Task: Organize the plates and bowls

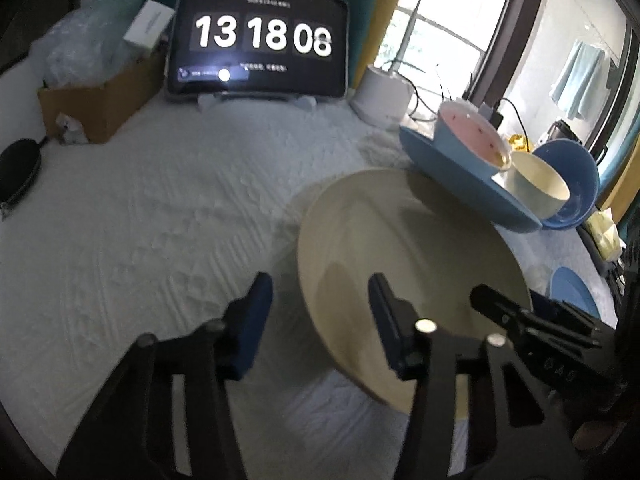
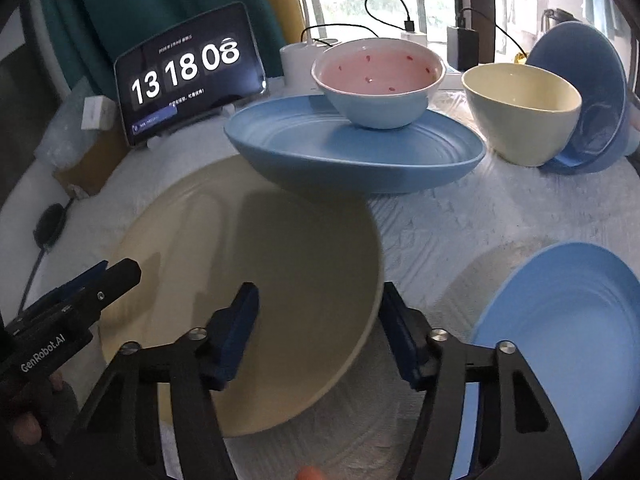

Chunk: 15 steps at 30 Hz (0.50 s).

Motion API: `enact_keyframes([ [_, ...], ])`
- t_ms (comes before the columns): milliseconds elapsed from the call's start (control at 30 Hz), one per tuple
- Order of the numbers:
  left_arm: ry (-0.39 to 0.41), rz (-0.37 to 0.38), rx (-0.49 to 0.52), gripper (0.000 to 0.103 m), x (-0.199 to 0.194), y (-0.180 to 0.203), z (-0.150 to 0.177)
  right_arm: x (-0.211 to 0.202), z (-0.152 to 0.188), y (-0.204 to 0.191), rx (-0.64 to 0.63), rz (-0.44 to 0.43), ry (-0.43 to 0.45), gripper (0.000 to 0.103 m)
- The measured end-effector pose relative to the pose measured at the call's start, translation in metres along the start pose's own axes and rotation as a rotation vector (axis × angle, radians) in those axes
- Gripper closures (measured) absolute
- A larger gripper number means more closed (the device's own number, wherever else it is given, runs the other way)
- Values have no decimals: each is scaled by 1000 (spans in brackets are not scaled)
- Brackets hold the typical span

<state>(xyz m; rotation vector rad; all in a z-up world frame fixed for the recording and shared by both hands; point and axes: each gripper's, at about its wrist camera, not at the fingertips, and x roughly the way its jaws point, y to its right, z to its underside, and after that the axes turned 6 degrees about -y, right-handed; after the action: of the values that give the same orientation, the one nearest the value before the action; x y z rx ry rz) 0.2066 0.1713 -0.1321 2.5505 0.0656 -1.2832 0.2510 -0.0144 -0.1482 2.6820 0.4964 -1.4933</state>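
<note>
My left hand-held gripper (image 1: 320, 316) straddles the near-left rim of the cream plate (image 1: 400, 248), fingers apart, not yet pinching. My right hand-held gripper (image 2: 320, 320) straddles its right rim likewise. The plate lies on the white-covered bench (image 1: 160, 208). Beyond it a blue oval dish (image 2: 352, 156) carries a pink-lined bowl (image 2: 378, 80); a cream bowl (image 2: 520, 112) stands beside.

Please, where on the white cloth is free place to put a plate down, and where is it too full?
Free: the white cloth between the cardboard box, the clock screen and the cream plate. A smaller patch lies between the cream plate and the blue plate. Crowded: the far right, with the blue dish and bowls.
</note>
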Motion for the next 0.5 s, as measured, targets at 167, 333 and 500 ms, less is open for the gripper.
enact_keyframes([
  [167, -27, 17, 19, 60, 5, 4, 1, 0, 0, -2, 5, 26, 6, 53],
  [333, -24, -3, 23, 60, 1, 7, 3, -5, 3, -3, 2, 31, 3, 57],
  [500, -16, -29, 30, 60, -7, 9, 10, -10, 5, -6, -1, 13, 4, 57],
])
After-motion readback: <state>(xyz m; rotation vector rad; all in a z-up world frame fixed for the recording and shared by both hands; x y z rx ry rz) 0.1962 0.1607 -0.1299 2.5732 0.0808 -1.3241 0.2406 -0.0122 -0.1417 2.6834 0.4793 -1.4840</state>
